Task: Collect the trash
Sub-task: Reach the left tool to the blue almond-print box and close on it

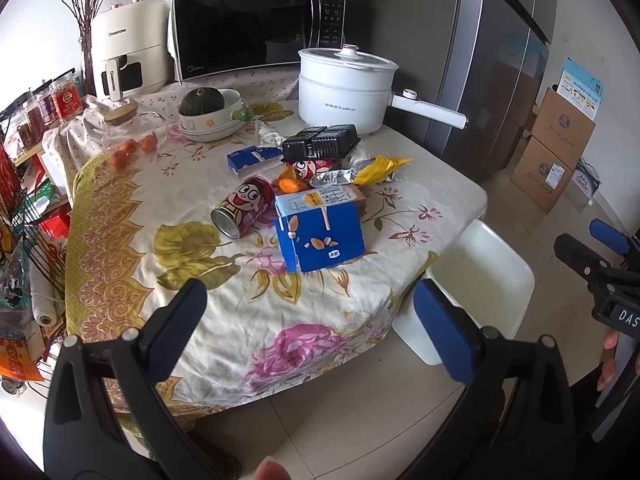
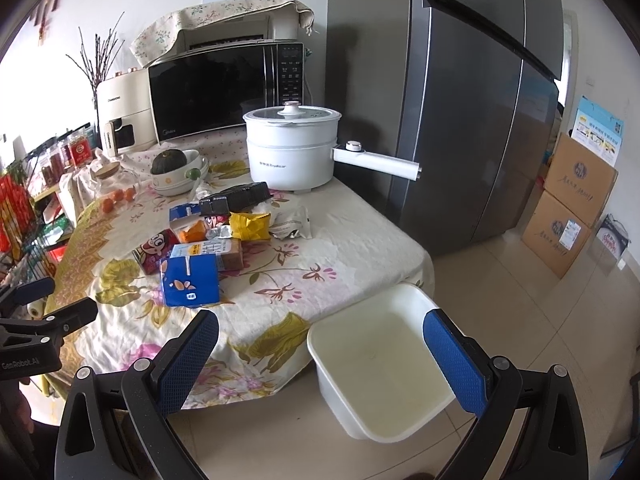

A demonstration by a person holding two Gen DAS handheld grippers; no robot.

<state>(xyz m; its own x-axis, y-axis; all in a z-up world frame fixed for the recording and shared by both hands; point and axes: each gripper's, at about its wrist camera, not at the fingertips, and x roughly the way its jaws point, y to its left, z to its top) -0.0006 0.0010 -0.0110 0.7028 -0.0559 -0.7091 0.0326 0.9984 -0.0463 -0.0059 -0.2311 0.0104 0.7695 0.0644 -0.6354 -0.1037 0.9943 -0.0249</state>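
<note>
Fingers (image 1: 180,320) wide apart, blue carton (image 1: 320,236) well ahead.

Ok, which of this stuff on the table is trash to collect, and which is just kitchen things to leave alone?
Trash job:
blue carton
red can
black tray
yellow wrapper
small blue box
white bin on the floor, empty
left gripper and right gripper, both open

Leave alone:
white pot
microwave
squash in bowl
jar

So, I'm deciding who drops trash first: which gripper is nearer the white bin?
Right. The right gripper hovers open just above the white bin; the left gripper is over the table edge, with the bin off to its right.
</note>
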